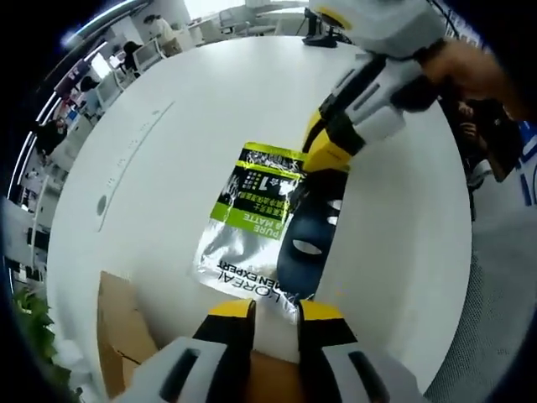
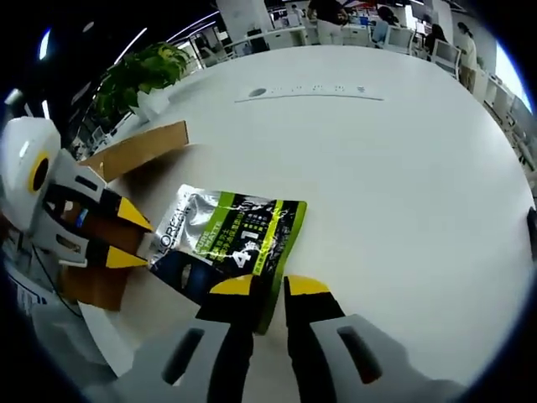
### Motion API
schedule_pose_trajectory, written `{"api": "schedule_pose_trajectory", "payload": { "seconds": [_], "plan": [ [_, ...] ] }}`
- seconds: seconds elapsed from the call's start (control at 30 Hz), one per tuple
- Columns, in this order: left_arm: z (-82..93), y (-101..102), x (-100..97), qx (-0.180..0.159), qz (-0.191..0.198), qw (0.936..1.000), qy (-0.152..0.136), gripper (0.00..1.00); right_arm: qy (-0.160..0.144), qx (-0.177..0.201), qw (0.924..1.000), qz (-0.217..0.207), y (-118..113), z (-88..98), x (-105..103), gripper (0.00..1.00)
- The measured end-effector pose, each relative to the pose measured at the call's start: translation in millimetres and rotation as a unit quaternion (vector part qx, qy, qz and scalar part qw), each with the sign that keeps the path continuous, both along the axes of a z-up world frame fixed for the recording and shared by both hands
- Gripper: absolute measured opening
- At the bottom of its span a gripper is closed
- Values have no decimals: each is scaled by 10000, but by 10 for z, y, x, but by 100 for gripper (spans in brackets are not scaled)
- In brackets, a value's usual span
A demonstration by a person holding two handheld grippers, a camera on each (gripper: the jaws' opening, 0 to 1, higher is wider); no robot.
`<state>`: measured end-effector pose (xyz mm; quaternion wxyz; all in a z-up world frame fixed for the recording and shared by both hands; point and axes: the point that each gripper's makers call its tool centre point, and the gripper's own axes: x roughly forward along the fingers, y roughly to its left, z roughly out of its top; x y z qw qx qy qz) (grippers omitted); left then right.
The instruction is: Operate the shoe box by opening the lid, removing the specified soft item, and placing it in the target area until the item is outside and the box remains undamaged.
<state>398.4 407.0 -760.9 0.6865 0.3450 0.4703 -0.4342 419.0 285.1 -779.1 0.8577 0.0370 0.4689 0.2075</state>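
A silver, green and dark soft pouch [image 1: 252, 218] [image 2: 231, 235] lies flat on the white table [image 1: 210, 109] [image 2: 377, 168], outside the box. The brown cardboard shoe box [image 1: 117, 323] [image 2: 143, 147] stands beside it with its lid flap up. My left gripper [image 1: 277, 311] [image 2: 130, 237] hovers over the box with its jaws apart. The pouch's printed end reaches its tips. My right gripper [image 2: 268, 288] [image 1: 321, 143] is at the pouch's opposite, green edge. Its jaws are apart too, and that edge sits in the gap between them.
A potted plant [image 2: 143, 71] stands beyond the box near the table's edge. A small round socket [image 2: 258, 91] sits in the tabletop further off. A person's hand [image 1: 478, 71] holds the right gripper. Office desks and chairs [image 2: 394, 34] fill the background.
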Motion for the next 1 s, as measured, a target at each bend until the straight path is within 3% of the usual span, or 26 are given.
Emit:
{"api": "schedule_pose_trajectory", "payload": {
  "seconds": [0.47,1.0],
  "plan": [
    [395,-5,-71,-852,559,9947,94,23,-274,-77,9995,161,12,236,-107,21],
    [786,225,-241,-1545,903,9838,-43,32,-774,-153,9955,528,190,805,-278,30]
  ]
}}
